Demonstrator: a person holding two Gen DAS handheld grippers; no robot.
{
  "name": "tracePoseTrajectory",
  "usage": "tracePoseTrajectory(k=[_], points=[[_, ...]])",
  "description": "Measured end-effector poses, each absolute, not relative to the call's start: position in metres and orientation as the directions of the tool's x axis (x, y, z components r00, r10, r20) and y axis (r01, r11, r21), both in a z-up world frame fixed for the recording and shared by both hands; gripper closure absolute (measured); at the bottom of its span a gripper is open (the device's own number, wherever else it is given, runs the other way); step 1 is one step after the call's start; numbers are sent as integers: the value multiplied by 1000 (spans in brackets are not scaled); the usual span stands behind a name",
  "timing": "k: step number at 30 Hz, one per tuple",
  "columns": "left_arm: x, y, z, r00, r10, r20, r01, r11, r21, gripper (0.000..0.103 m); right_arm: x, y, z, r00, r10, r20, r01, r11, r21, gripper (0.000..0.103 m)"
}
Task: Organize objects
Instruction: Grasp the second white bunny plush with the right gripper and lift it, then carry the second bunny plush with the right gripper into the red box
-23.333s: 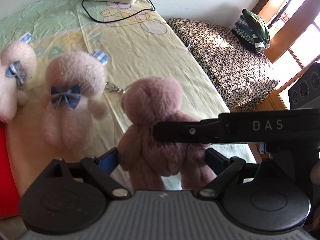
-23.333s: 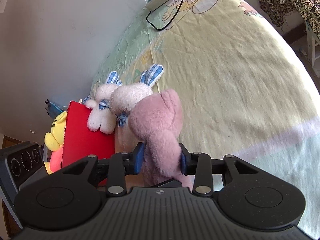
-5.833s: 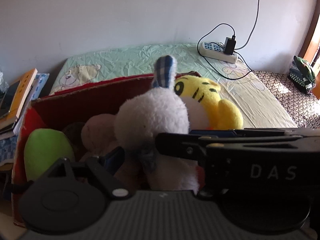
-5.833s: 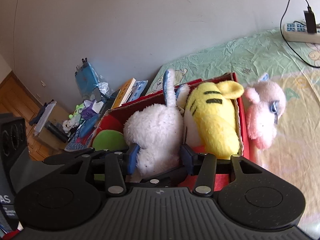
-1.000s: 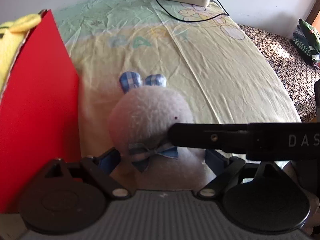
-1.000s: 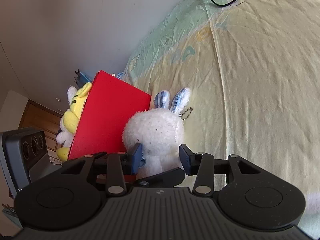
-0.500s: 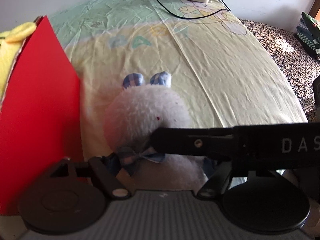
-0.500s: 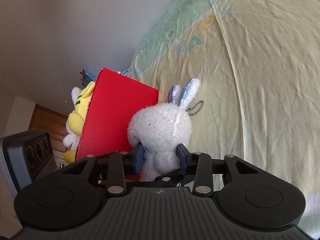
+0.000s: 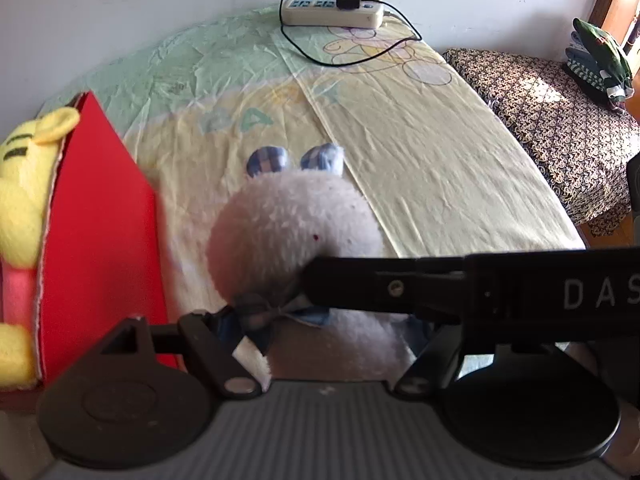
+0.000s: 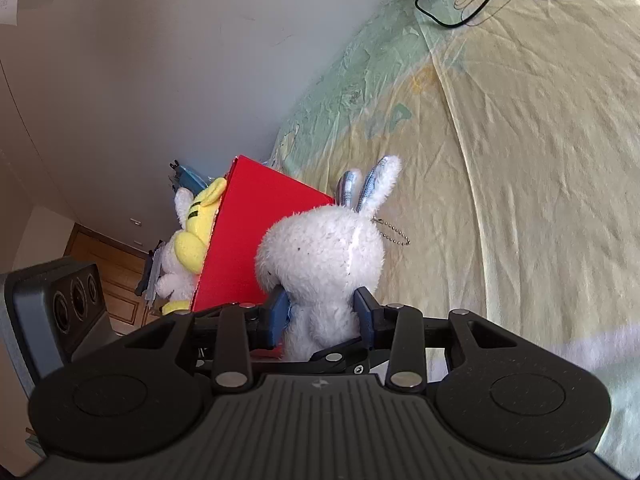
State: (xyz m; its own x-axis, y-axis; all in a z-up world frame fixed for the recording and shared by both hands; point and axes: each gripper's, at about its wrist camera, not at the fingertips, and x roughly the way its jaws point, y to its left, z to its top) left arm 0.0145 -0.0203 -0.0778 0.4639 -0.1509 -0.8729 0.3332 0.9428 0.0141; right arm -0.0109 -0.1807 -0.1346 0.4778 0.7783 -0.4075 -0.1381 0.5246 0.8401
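— Where is the white plush rabbit?

— Just beside the outer wall of the red box, over the bed sheet. Whether its feet rest on the sheet is hidden behind both grippers. Its blue checked ears point up and away from the left wrist camera, and a small bead chain hangs at the back of its head.

— What has hold of it?

— The right gripper. Its blue pads press into the rabbit's body from both sides, just under the head, so the jaws are narrowed onto the plush.

— And the left gripper?

— It faces the rabbit from the front, with the checked bow tie right between its fingers. The left finger touches or nearly touches the bow, but the right finger is covered by the black arm of the other tool, so I cannot tell whether it is pinching the toy or only framing it.

— What is in the box?

— A yellow striped plush leans against the inside of the near wall, its ear poking above the rim. From the right wrist view another white plush sits behind it.

— Anything else on the bed?

— A power strip with a black plug and cable at the far end by the wall. A patterned cover lies to the right of the bed.
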Motion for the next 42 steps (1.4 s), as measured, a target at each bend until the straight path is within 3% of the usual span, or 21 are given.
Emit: tracePoseTrajectory(k=[22, 42], points=[[-44, 13, 2, 652, -179, -737, 318, 947, 52, 29, -46, -156, -54, 550, 775, -311, -332, 544, 770, 63], [-56, 187, 53, 750, -194, -633, 296, 953, 59, 29, -34, 5, -2, 584, 775, -241, -449, 556, 699, 62]])
